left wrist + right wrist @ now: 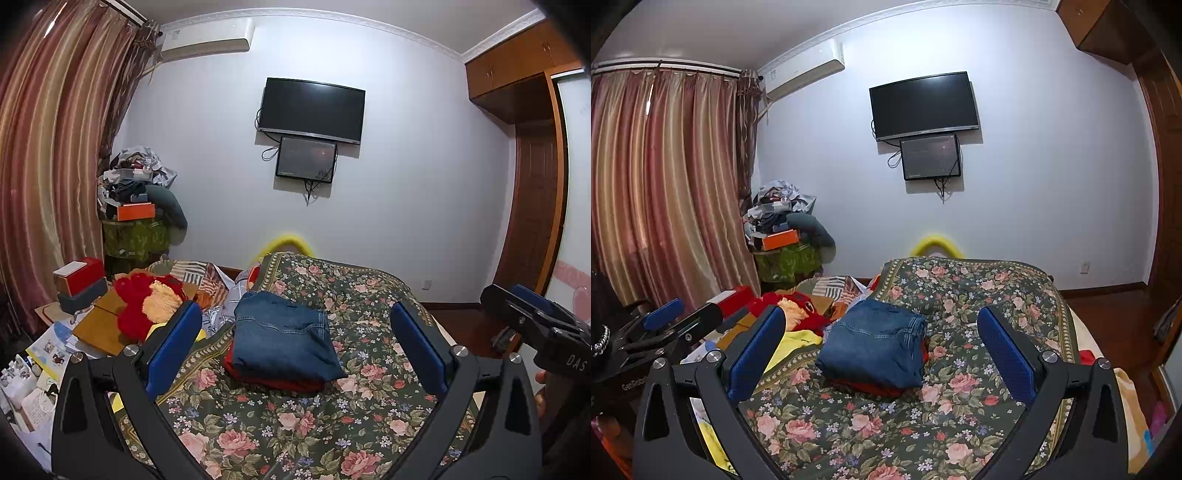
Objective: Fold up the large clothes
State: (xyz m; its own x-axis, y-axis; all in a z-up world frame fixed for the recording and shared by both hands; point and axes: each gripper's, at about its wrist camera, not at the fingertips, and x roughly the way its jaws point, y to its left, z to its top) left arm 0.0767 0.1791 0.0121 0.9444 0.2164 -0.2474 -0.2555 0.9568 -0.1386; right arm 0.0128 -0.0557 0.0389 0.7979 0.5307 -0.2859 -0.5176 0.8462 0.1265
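Note:
Folded blue jeans (286, 334) lie on top of a folded red garment (291, 384) on the floral bedspread (314, 435). In the right wrist view the jeans (875, 343) sit on the same bedspread (886, 432). My left gripper (301, 339) is open and empty, held above the bed with the stack between its blue pads. My right gripper (882, 347) is open and empty, also framing the stack. The right gripper shows at the right edge of the left wrist view (535, 325); the left gripper shows at the left of the right wrist view (668, 328).
A red plush toy (147, 302) and a yellow garment (790, 347) lie at the bed's left, beside boxes (79, 284) and papers. A cluttered stand (136, 206) stands in the corner by the curtain (48, 166). A TV (312, 109) hangs on the wall. A wardrobe (532, 184) is at the right.

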